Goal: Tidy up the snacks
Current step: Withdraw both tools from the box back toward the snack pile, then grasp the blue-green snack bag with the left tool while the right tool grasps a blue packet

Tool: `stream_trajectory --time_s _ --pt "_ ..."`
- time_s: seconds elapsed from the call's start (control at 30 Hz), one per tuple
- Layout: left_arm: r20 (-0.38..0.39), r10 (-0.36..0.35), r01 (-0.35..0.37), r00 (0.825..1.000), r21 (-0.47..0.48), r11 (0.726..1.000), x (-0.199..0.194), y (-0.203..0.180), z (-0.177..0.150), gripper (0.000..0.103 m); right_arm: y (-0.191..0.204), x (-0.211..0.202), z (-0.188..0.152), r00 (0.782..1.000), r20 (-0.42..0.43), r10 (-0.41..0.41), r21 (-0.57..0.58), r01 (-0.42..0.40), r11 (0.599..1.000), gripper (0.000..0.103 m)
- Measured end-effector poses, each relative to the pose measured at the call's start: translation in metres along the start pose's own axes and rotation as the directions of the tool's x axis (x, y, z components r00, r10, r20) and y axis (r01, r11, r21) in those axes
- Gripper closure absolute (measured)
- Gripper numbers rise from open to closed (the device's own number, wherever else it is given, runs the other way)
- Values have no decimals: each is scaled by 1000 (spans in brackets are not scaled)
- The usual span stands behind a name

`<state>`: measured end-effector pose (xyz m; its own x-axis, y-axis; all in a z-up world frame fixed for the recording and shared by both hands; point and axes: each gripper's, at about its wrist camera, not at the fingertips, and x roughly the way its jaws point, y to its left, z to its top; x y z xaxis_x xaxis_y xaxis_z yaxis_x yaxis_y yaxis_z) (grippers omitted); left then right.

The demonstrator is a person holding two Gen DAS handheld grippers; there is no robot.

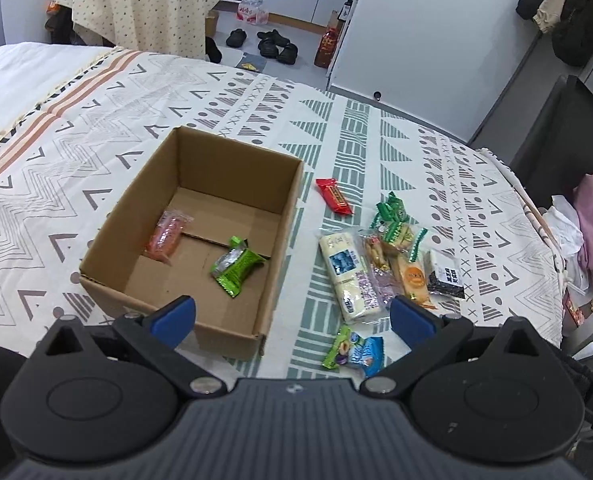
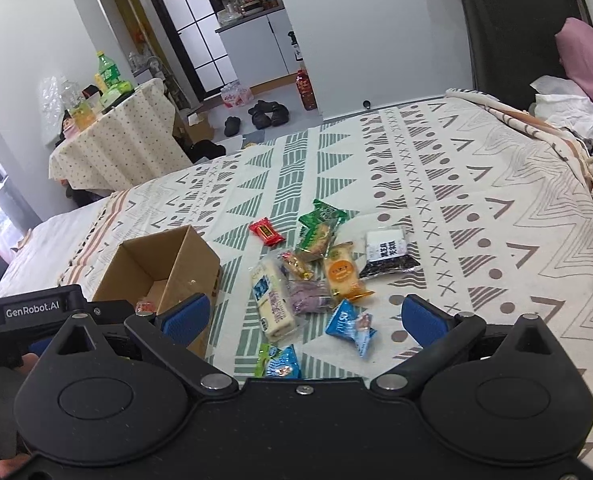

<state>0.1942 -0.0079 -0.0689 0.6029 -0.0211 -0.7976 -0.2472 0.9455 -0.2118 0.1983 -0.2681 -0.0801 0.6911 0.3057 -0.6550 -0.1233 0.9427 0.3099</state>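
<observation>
Now both tools hang spread wide and empty over the bed.
Your left tool (image 1: 292, 316) sits lower centre above the cardboard box (image 1: 136, 208); your right tool (image 2: 304, 316) faces the snack pile (image 2: 316, 268) mid-frame. Those packets look light, crinkly, slippery: pinch a sealed end.

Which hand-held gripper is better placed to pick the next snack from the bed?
Probably the right hand-held gripper: it is open, and the blue packet lies between its fingers. The left hand-held gripper, also open, points at the cardboard box corner.
</observation>
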Motion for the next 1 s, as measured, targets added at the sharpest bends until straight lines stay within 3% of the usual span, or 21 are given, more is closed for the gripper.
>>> stream_trajectory --time_s 0.43,0.8,0.87,1.0 --pt "-16 7 -6 1000 42 999 13 -31 -19 0 -29 -1 -7 999 -27 19 5 -19 1000 0" --pt "-71 38 -35 997 38 999 45 -44 -39 0 -62 20 -18 996 -72 47 148 -36 988 0" --pt "-81 34 -32 996 24 999 53 -44 -42 1 -67 26 -19 995 -72 68 176 -55 983 2" --pt "-97 36 -36 995 0 999 69 -45 -47 3 -74 39 -21 991 -83 103 208 -84 974 18"
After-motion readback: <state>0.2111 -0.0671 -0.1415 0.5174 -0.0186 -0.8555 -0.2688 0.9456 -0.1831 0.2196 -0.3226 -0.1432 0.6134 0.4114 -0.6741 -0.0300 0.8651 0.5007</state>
